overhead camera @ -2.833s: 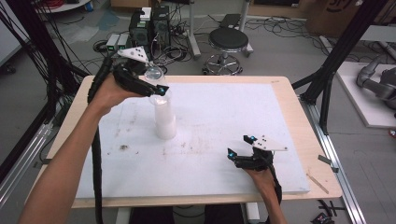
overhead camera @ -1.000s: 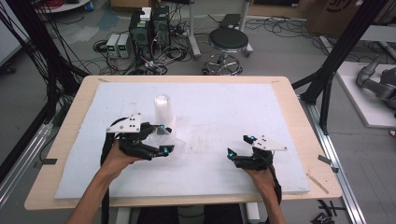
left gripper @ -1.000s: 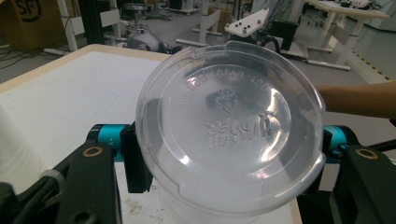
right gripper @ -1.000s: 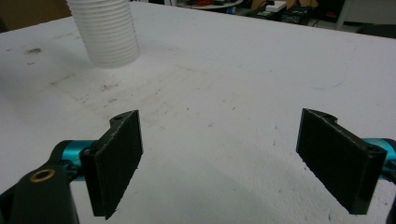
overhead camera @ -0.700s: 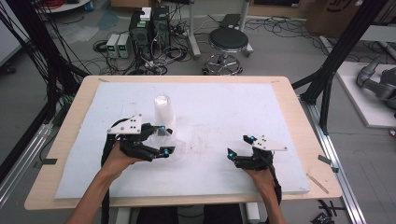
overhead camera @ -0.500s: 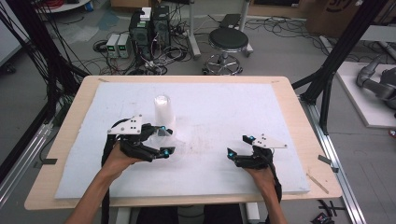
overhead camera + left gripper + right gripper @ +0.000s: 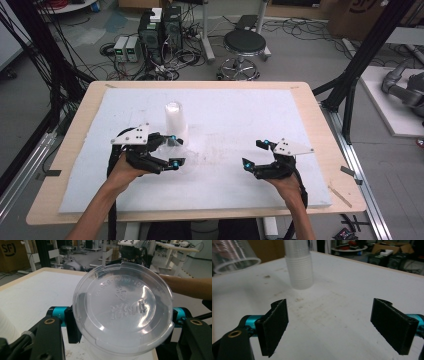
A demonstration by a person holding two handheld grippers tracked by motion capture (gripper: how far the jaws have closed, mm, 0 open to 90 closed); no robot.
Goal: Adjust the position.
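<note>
A stack of white ribbed cups (image 7: 175,119) stands upright left of the middle of the white board (image 7: 240,107). Just in front of the stack, my left gripper (image 7: 174,149) is shut on a single clear plastic cup (image 7: 168,146) lying sideways between its jaws. In the left gripper view the clear cup (image 7: 122,307) faces the camera bottom first, with my left gripper (image 7: 120,320) clamped on its sides. Low over the board at the near right, my right gripper (image 7: 255,152) is open and holds nothing. The right gripper view has the stack (image 7: 298,265) ahead of my right gripper (image 7: 339,325), with the clear cup (image 7: 234,257) at upper left.
The board lies on a wooden table (image 7: 320,125), with black frame posts (image 7: 365,55) at the right. On the floor beyond the far edge stand a stool (image 7: 243,45) and computer boxes (image 7: 160,27). Faint stains mark the board's middle (image 7: 220,150).
My left gripper came down from the top of the stack to the near left with a clear cup in its jaws. Over the last second it barely shifted. The right gripper stayed put.
</note>
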